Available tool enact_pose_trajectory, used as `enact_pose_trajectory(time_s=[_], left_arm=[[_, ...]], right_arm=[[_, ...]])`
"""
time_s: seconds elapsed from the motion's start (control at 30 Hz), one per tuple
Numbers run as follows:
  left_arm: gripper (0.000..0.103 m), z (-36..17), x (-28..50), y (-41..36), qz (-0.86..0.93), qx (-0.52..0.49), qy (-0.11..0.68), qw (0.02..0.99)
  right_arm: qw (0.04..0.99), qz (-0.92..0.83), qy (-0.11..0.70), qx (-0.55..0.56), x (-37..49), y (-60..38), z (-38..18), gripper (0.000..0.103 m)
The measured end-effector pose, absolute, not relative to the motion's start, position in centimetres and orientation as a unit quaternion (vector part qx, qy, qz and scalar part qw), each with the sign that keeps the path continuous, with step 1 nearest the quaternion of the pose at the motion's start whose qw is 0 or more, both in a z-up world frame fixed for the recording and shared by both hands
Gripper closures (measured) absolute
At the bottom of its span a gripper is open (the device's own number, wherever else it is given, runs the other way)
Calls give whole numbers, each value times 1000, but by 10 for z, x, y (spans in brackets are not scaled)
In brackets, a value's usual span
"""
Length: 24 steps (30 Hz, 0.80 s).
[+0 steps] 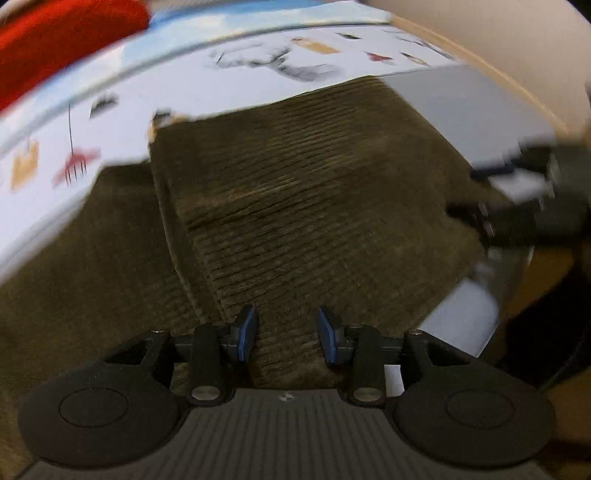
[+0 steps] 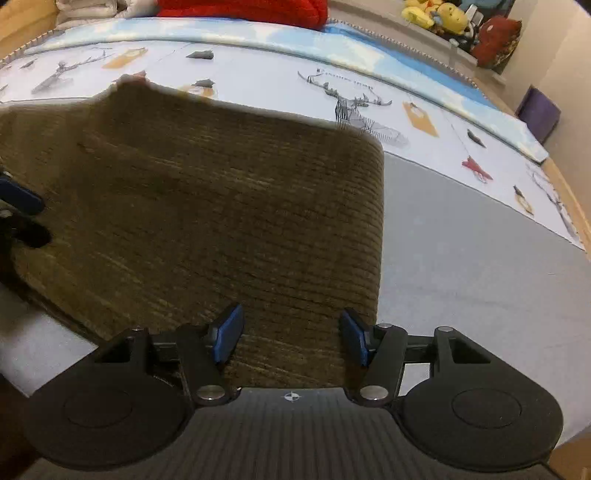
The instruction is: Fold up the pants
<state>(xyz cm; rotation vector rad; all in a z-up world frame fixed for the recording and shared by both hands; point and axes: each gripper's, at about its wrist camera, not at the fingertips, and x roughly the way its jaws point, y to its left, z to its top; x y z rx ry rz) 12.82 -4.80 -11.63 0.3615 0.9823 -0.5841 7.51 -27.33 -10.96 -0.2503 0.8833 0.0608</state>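
Note:
Olive-brown corduroy pants (image 1: 288,206) lie on the bed, folded over themselves, and also fill the middle of the right wrist view (image 2: 229,206). My left gripper (image 1: 287,334) is open, its blue pads straddling the near edge of the fabric. My right gripper (image 2: 291,334) is open too, over the near right corner of the folded pants. The right gripper also shows at the right edge of the left wrist view (image 1: 517,206), and the left one at the left edge of the right wrist view (image 2: 18,214).
The bed has a white sheet (image 2: 258,85) printed with small figures and a grey panel (image 2: 461,251) to the right of the pants. A red blanket (image 2: 243,11) lies at the far side. Plush toys (image 2: 439,14) sit on a ledge beyond.

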Motion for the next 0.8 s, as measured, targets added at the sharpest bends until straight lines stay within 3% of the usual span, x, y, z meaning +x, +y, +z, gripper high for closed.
enact_pose_trajectory(time_s=[0.23,0.43,0.57,0.63,0.67,0.8], left_arm=[[50,-60,105,-9,-258,123,414,864],[48,5,91,46,-232,90,364,898],[49,4,85,87,-205,51,348,913],[52,-15,87,111,-180,-8,375,909],[59,-21,92,119,-155,-27,406,900],[59,-21,98,155,-121,-98,413,897]], right_arm=[[935,43,336,-108,78,-255,-27,43],[960,99,243,-101,71,-240,40,40],[963,119,230,-80,71,-230,31,39],[959,118,250,-66,71,-221,12,40],[953,116,273,-61,74,-215,4,42],[948,124,294,16,72,-200,-15,41]])
